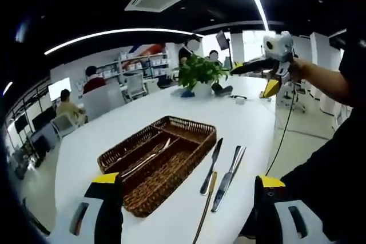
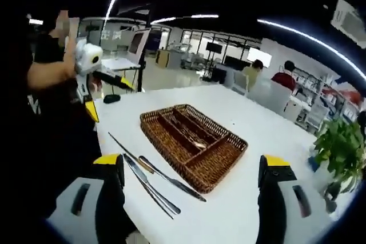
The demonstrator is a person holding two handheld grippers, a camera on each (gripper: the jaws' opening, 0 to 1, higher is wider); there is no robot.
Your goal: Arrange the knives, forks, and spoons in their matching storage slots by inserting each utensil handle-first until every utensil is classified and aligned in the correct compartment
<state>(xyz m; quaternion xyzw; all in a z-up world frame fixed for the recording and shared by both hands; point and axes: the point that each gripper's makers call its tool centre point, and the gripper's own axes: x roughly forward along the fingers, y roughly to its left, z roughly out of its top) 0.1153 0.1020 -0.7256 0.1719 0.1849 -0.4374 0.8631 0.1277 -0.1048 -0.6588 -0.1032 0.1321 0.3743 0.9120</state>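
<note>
— Jaws?
— Both your grippers, left [image 1: 189, 210] and right [image 2: 191, 198], hang spread apart, empty.
— Cutlery?
— Knives [image 1: 211, 167] lie on the counter [image 1: 240, 118] beside the basket [image 1: 157, 161]; what's inside it is hard to make out.

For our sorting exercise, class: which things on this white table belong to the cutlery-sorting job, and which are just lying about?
Belong to the job:
- wicker cutlery tray, some cutlery already in it
- loose utensils lying beside the tray, at least two of them knives
- left gripper and right gripper, both open

Just lying about:
- potted plant
- small dark object near the table edge
</note>
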